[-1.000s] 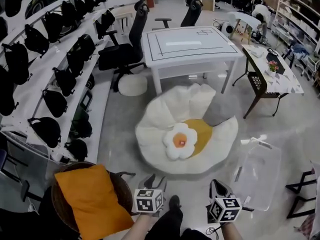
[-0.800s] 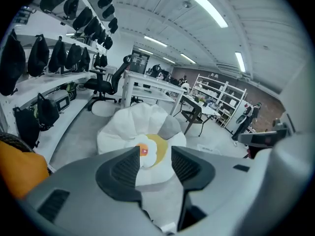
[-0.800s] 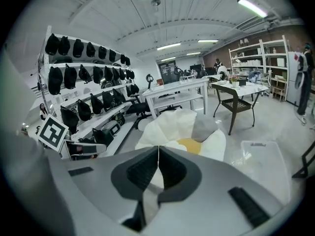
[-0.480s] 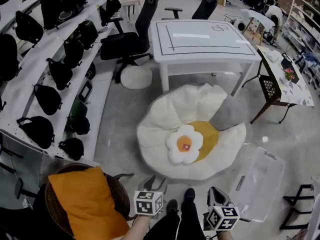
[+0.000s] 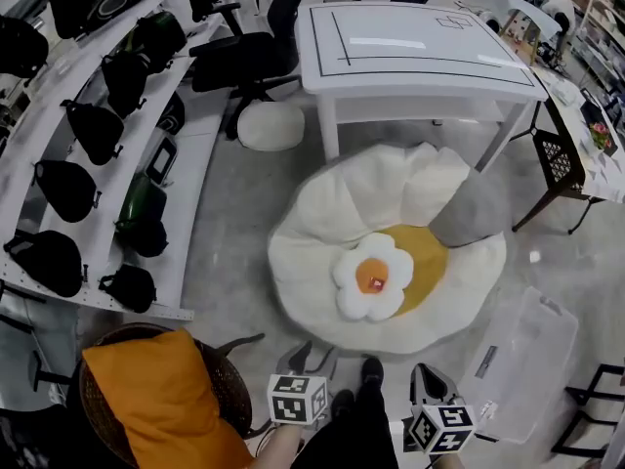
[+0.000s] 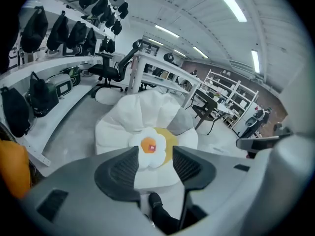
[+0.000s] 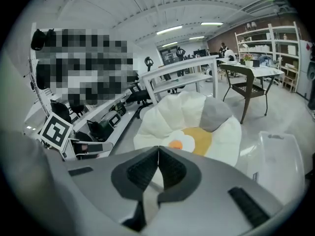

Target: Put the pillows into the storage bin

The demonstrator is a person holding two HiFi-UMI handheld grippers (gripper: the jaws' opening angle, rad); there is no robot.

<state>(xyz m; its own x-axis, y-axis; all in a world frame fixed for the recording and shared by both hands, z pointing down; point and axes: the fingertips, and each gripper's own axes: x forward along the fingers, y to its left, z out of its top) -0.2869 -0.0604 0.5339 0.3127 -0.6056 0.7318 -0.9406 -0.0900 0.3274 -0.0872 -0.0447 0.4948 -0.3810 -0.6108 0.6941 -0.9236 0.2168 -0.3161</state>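
I wear black shoes (image 5: 371, 369) and dark trousers (image 5: 356, 443), while my grey left gripper (image 5: 311, 358), its jaws opening on nothing, and right gripper (image 5: 428, 377) carry black-and-white marker cubes (image 5: 296, 400).

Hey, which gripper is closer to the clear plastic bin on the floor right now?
Right. The right gripper hangs just left of the clear bin; the left gripper, jaws opening with nothing between them, is farther left, nearer the basket.

Bright, even light from ceiling strip lights (image 6: 224, 1); both gripper views bend and darken at their edges.
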